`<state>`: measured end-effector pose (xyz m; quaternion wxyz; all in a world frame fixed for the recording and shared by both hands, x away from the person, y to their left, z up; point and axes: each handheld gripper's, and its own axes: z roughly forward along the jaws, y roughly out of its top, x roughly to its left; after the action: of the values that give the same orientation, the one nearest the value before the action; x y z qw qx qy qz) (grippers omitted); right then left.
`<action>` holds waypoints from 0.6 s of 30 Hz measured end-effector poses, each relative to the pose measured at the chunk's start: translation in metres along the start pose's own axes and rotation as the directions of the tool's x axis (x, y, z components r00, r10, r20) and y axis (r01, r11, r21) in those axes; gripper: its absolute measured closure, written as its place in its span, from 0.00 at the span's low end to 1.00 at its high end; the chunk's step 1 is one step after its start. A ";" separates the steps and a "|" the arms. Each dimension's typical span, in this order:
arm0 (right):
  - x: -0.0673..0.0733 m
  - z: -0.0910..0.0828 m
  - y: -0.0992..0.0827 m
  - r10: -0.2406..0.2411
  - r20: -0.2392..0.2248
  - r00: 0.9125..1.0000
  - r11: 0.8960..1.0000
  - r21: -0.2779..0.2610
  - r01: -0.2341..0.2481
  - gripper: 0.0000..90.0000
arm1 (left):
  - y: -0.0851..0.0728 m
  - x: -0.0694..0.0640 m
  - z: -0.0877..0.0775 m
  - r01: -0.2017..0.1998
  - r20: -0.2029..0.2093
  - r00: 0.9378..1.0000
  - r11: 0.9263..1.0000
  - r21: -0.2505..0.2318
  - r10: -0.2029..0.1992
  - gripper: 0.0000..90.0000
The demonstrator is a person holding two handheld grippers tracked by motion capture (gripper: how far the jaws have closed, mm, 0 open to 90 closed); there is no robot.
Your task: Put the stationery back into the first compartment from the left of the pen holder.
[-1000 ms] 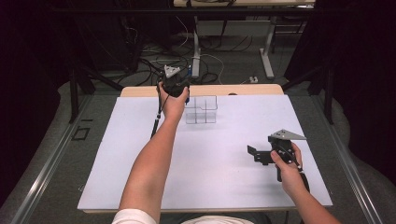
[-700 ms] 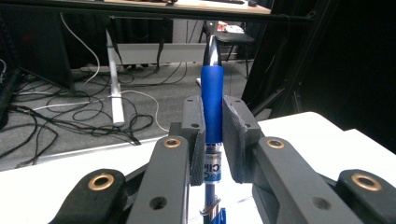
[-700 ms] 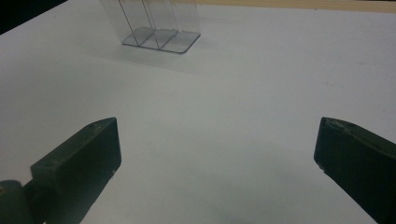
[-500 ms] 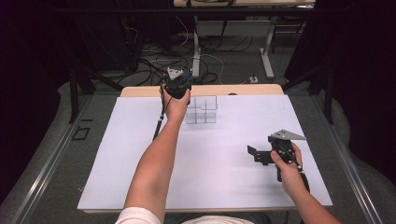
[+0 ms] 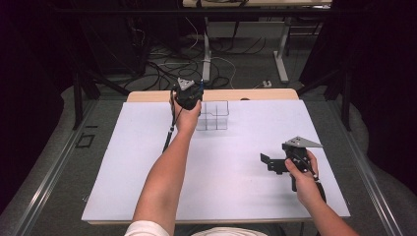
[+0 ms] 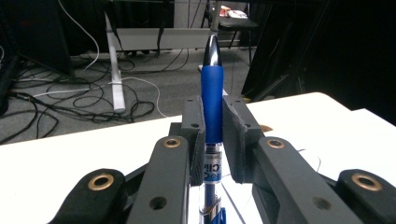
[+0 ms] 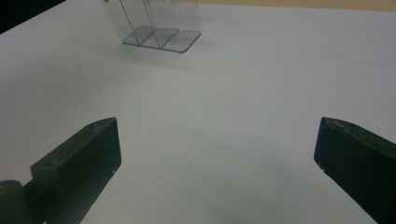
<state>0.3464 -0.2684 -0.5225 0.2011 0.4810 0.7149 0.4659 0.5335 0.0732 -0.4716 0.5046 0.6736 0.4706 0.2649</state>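
pen: blue ballpoint (image 6: 212, 100), clamped upright in my left tongs (image 6: 212, 135), tip pointing up and away from me in the left gripper view. In the high view that puts it at the far edge of the desk, right at the near-left corner of the clear organizer.

how it handles: I'd call it light and stiff, nothing fragile. The blue rubbery sleeve should grip well; the clear barrel below it with the printed label looks slicker.

where I've got it: the pads pinch about where sleeve meets clear barrel, so a good chunk sticks out above. Holding on the rubber part seems the safer bet, less chance of it swivelling.

left tongs: clenched on the pen, my hand (image 5: 186, 115) wrapped round the body, up beside the organizer.

organizer: clear plastic box (image 5: 213, 115) with thin dividers. Looks light and easy to shove or tip if the pen catches a wall, so I'd go in gently. Can't tell yet which slot is under the pen.

right tongs: released, jaws wide apart with nothing between them (image 7: 215, 154), parked low on the near right of the desk, well apart from the box.

desk: white top (image 5: 236, 191), lots of bare room in the middle and on my side.

edges: the organizer sits near the far wooden rim (image 5: 255, 94), and past that it's floor and cables, so not much slack behind it.
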 end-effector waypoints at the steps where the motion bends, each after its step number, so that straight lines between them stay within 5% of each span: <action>1: 0.000 0.000 0.000 0.000 0.000 1.000 1.000 0.000 0.000 0.00 | -0.001 0.000 0.000 -0.003 0.001 1.000 1.000 0.006 0.003 0.89; 11: -0.001 0.001 0.000 -0.006 0.003 1.000 1.000 0.000 0.006 0.00 | -0.002 0.002 -0.001 0.010 -0.001 1.000 1.000 0.021 -0.010 0.88; 18: -0.001 0.001 0.000 -0.008 0.006 1.000 1.000 0.006 0.008 0.00 | 0.001 0.001 -0.010 0.004 0.033 0.999 1.000 0.030 -0.005 0.72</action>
<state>0.3478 -0.2691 -0.5234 0.2039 0.4800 0.7176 0.4616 0.5260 0.0779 -0.4668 0.5031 0.6842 0.4675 0.2454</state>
